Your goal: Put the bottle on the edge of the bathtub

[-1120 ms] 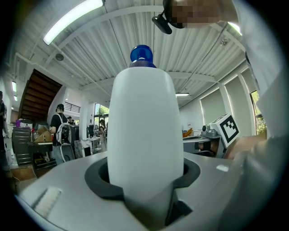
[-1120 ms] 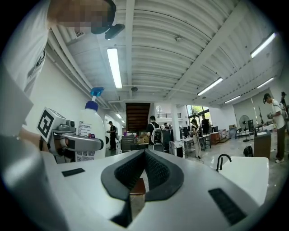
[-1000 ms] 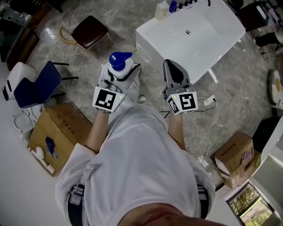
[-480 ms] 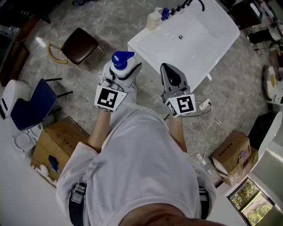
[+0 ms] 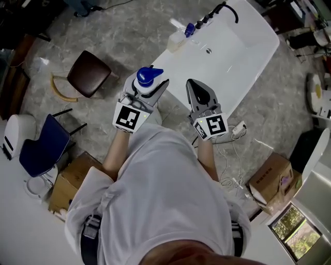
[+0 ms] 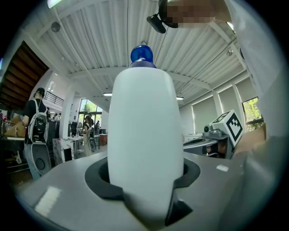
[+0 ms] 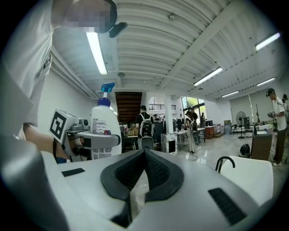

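Observation:
A white bottle (image 5: 148, 76) with a blue spray cap stands upright between the jaws of my left gripper (image 5: 146, 89), which is shut on it. In the left gripper view the bottle (image 6: 144, 135) fills the middle, pads pressed on both its sides. My right gripper (image 5: 199, 92) hangs beside it, shut with nothing in it; its pads (image 7: 156, 173) meet. The white bathtub (image 5: 248, 52) lies just ahead of both grippers, with a black faucet (image 5: 227, 8) at its far end. Its near edge is right beyond the fingertips.
Two small bottles (image 5: 178, 37) stand at the tub's far left corner. A brown stool (image 5: 89, 73) and blue chair (image 5: 44, 145) are left. Cardboard boxes (image 5: 72, 181) (image 5: 274, 181) sit on the floor, with cables and a power strip (image 5: 239, 129) under the right arm.
The person has stepped forward: the tub has drawn nearer to both grippers and turned in view. The bottle stays held in the left gripper; the right stays shut.

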`<state>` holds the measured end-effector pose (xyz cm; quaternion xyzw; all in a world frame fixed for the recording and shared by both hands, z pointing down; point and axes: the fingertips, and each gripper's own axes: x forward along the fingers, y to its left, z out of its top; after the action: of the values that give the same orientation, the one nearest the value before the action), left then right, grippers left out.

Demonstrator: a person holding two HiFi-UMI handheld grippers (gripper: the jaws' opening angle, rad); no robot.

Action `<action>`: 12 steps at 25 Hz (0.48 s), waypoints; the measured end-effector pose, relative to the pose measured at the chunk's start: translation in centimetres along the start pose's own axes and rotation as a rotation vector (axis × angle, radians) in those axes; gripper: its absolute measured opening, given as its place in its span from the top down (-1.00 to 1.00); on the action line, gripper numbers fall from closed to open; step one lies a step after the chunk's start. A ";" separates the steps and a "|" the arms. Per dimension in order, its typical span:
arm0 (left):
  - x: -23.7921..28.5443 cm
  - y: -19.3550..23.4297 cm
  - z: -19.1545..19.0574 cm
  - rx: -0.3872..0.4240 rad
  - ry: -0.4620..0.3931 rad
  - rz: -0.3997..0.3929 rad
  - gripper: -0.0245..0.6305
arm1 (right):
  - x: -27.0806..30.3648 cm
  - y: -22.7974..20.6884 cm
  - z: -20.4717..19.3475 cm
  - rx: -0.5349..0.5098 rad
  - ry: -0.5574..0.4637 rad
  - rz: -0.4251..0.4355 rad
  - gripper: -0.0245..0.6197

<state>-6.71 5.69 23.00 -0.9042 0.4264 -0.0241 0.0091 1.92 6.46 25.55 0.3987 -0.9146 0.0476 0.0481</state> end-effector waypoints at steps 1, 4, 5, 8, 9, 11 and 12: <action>0.9 0.8 -0.1 0.005 -0.002 -0.011 0.18 | 0.8 -0.5 0.0 0.004 0.003 -0.004 0.92; 3.1 2.3 -0.3 0.027 -0.017 -0.053 0.18 | 2.8 -1.7 -0.4 0.018 0.012 -0.011 0.92; 3.7 2.7 -0.3 0.031 -0.023 -0.068 0.18 | 3.4 -2.1 -0.5 0.021 0.017 -0.016 0.92; 5.3 4.1 0.0 0.032 -0.056 -0.100 0.18 | 5.1 -3.0 -0.6 0.028 0.027 -0.032 0.92; 5.7 4.5 0.1 0.028 -0.070 -0.105 0.18 | 5.5 -3.2 -0.5 0.031 0.029 -0.036 0.92; 6.4 5.1 0.2 0.014 -0.094 -0.113 0.18 | 6.0 -3.5 -0.5 0.036 0.033 -0.042 0.92; 6.7 5.2 0.2 0.008 -0.102 -0.117 0.18 | 6.1 -3.8 -0.5 0.038 0.035 -0.045 0.92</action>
<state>-6.48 -2.84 22.89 -0.9276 0.3716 0.0198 0.0333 0.58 -0.48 26.99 0.4190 -0.9034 0.0708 0.0574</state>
